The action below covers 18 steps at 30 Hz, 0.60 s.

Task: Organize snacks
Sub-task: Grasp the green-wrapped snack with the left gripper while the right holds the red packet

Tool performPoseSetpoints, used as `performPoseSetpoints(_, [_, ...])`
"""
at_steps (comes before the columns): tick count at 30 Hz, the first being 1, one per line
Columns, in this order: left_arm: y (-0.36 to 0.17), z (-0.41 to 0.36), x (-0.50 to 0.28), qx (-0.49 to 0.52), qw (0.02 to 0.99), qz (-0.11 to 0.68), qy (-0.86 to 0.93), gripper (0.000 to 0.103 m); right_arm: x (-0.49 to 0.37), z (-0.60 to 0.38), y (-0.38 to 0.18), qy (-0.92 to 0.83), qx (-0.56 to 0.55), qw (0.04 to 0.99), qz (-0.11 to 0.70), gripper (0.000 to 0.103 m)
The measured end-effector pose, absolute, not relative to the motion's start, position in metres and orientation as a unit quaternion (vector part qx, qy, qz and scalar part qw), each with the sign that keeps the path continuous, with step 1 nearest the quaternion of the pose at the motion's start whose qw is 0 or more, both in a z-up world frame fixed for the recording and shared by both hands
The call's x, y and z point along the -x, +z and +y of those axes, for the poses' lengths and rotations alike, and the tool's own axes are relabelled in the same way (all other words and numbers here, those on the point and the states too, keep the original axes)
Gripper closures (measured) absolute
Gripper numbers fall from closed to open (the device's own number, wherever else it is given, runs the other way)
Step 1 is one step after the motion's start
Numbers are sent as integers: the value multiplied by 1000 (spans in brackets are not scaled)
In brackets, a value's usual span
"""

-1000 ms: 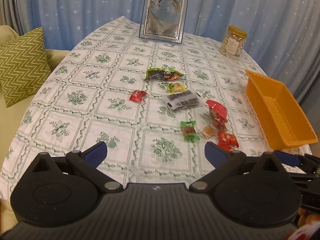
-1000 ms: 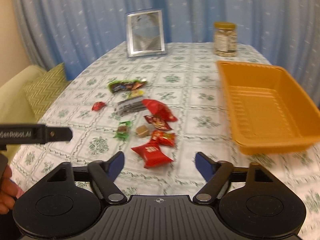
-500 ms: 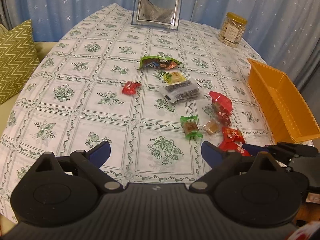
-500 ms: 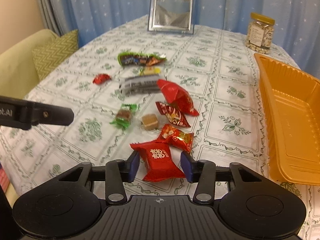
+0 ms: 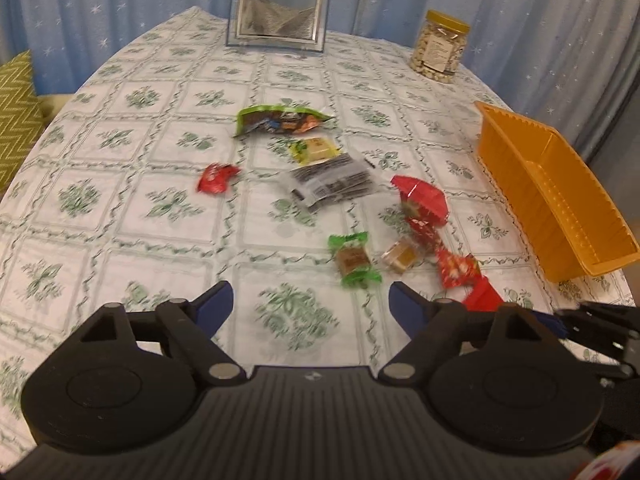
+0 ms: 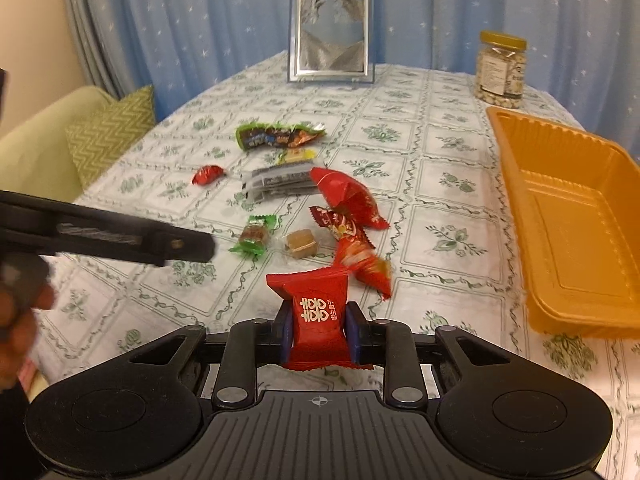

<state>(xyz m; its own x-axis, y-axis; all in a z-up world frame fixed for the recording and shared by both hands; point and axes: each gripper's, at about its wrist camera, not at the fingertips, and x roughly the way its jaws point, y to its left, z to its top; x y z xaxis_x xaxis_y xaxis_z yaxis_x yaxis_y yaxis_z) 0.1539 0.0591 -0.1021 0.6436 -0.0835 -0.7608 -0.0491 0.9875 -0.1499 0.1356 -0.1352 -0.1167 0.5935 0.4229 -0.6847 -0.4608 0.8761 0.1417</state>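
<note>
Since a moment ago your right gripper [image 6: 316, 334] has closed on the red candy packet [image 6: 316, 316] and lifted it off the tablecloth [image 6: 440, 184], so the packet now stands pinched between the blue pads in front of the other sweets. Your left gripper [image 5: 310, 306] hangs wide open over the cloth, nothing between its fingers, with the green-wrapped candy [image 5: 354, 258] just ahead. The orange tray [image 6: 580, 220] sits to your right, apart from the packet.
</note>
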Motion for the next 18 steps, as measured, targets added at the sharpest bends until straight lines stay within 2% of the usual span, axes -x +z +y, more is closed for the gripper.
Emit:
performPoseSetpoints(4, [-109, 49, -166, 70, 910, 407, -20, 38, -128, -144, -113, 220, 19, 905, 364, 76])
performPoseSetpoints(6, [-113, 44, -171, 64, 913, 403, -22, 50, -127, -149, -114, 211, 17, 908, 362, 76])
performPoseSetpoints(7, [-115, 41, -173, 62, 913, 403, -24, 52, -127, -152, -114, 207, 15, 909, 361, 76])
performPoseSetpoints(9, [-120, 37, -178, 58, 913, 403, -23, 65, -128, -155, -116, 200, 12, 910, 363, 76])
performPoseSetpoints(18, [-129, 27, -190, 34, 911, 411, -25, 75, -130, -162, -122, 186, 5, 910, 371, 76])
